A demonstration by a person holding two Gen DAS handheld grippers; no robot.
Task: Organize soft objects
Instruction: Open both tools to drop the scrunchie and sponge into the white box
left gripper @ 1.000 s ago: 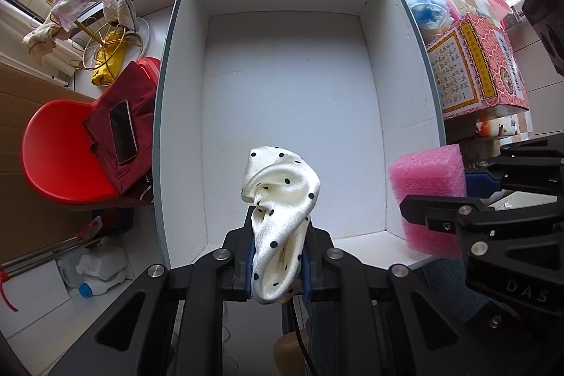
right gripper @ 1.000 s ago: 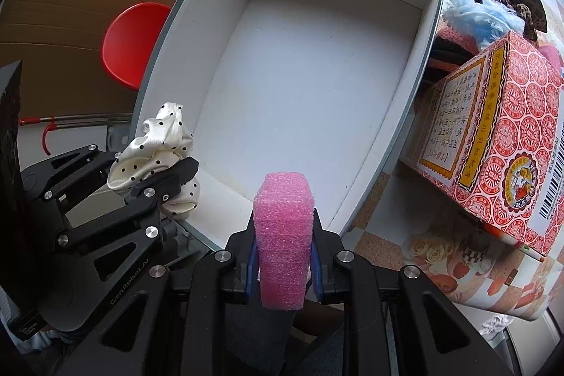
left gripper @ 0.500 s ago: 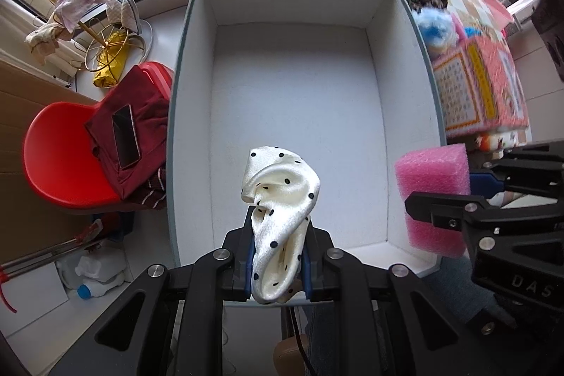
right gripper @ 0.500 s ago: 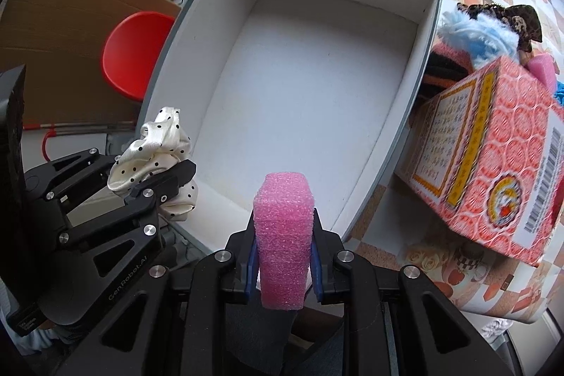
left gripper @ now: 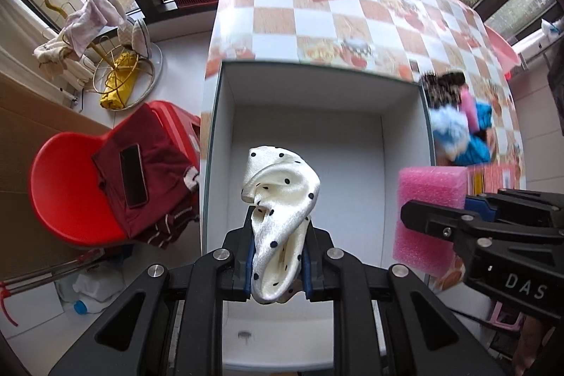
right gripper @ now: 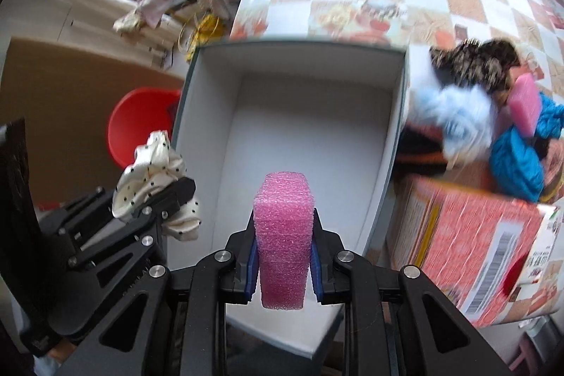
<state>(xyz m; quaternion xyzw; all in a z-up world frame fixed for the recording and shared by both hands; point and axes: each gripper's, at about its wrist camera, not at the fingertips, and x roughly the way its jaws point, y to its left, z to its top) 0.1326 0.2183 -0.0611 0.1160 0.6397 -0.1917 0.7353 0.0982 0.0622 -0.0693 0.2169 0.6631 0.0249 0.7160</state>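
My left gripper (left gripper: 278,265) is shut on a cream scrunchie with dark dots (left gripper: 282,199), held above the near end of a white box (left gripper: 306,161) that has nothing inside. My right gripper (right gripper: 282,265) is shut on a pink foam block (right gripper: 283,235), also above the box's near end. In the left wrist view the pink foam block (left gripper: 428,217) hangs at the right; in the right wrist view the scrunchie (right gripper: 155,175) sits at the left in the left gripper (right gripper: 165,207).
Right of the white box (right gripper: 303,136) stands a red patterned carton (right gripper: 472,235). Behind it lies a heap of soft things: pale blue fluff (right gripper: 454,115), a blue cloth (right gripper: 518,161), a leopard-print piece (right gripper: 476,62). A red chair (left gripper: 70,185) with maroon clothing stands left of the checkered table (left gripper: 352,13).
Both grippers have pulled back and risen, each keeping its object. The box now looks smaller and farther, and more of the checkered table shows beyond it.
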